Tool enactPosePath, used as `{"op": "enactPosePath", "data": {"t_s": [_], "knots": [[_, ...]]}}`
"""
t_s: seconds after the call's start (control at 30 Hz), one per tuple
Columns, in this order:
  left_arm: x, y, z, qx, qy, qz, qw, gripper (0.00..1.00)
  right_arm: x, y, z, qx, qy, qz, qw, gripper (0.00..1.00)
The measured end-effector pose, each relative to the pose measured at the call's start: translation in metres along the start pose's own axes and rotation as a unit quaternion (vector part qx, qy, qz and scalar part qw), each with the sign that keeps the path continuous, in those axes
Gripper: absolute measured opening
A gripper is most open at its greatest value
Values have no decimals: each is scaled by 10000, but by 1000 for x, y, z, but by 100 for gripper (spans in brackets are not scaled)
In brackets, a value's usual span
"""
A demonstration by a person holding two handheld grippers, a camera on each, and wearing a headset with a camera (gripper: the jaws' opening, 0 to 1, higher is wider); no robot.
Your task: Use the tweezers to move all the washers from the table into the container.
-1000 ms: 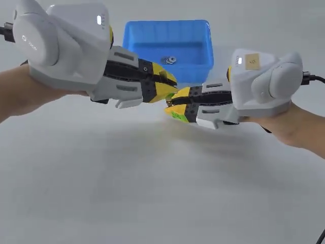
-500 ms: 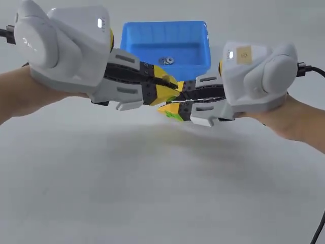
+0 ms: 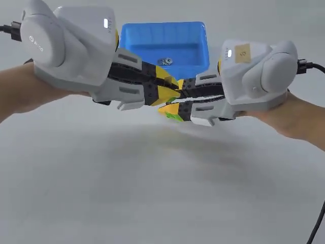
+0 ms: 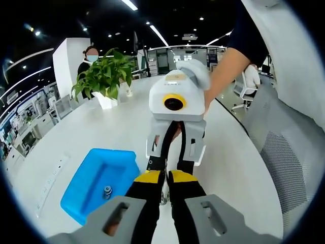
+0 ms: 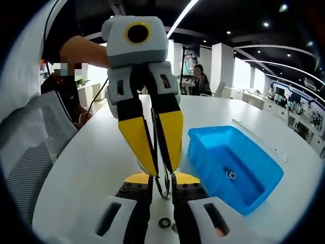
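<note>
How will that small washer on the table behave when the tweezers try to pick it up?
The washer is a small flat ring lying flush on the smooth white table, so it is probably light but hard to get under. It looks like metal, so likely stiff and slippery against the thin tweezers. Nudged, it would probably slide rather than roll.

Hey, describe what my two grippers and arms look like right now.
Both have bulky white housings, grey-and-black jaw links and yellow tips. The left gripper bears a grey logo, the right gripper a yellowish sticker. Each trails a black cable. Forearms are bare below a dark short sleeve.
</note>
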State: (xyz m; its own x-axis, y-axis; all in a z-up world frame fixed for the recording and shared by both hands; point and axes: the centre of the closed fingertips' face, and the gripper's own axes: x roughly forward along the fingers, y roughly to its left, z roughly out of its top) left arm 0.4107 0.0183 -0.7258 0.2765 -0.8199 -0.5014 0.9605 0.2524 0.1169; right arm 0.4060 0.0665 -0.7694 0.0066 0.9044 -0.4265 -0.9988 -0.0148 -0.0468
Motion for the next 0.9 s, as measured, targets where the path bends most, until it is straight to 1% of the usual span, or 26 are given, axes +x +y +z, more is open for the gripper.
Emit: {"op": "enactPosePath", "data": {"t_s": [0.03, 0.3, 0.47, 0.5, 0.53, 0.57, 0.7, 0.8, 0.9], "knots": [[0, 1, 0, -27, -5, 22, 10000, 9, 0, 0, 1, -3, -11, 11, 10000, 12], [-2, 6, -3, -230, -10, 40, 9997, 9, 2, -2, 0, 25, 49, 3, 10000, 11], [0, 7, -4, -212, 66, 46, 9997, 9, 2, -3, 0, 20, 80, -26, 10000, 10], [0, 7, -4, -255, 69, 47, 9996, 9, 2, -3, 0, 16, 81, -27, 10000, 10], [1, 7, -4, -409, 26, 52, 9991, 9, 2, -3, 0, 17, 82, -32, 10000, 10], [1, 7, -3, -461, 5, 38, 9989, 10, 2, -3, 0, 13, 82, -34, 10000, 10], [1, 6, -2, -432, 6, 20, 9991, 14, 1, -5, 0, 76, 33, -84, 9999, 10], [2, 5, -3, -417, 38, -7, 9991, 15, 1, -5, 1, 96, 8, -104, 9999, 10], [1, 6, -5, -386, 95, 19, 9992, 17, 0, -5, 0, 95, 9, -113, 9999, 10]]}}
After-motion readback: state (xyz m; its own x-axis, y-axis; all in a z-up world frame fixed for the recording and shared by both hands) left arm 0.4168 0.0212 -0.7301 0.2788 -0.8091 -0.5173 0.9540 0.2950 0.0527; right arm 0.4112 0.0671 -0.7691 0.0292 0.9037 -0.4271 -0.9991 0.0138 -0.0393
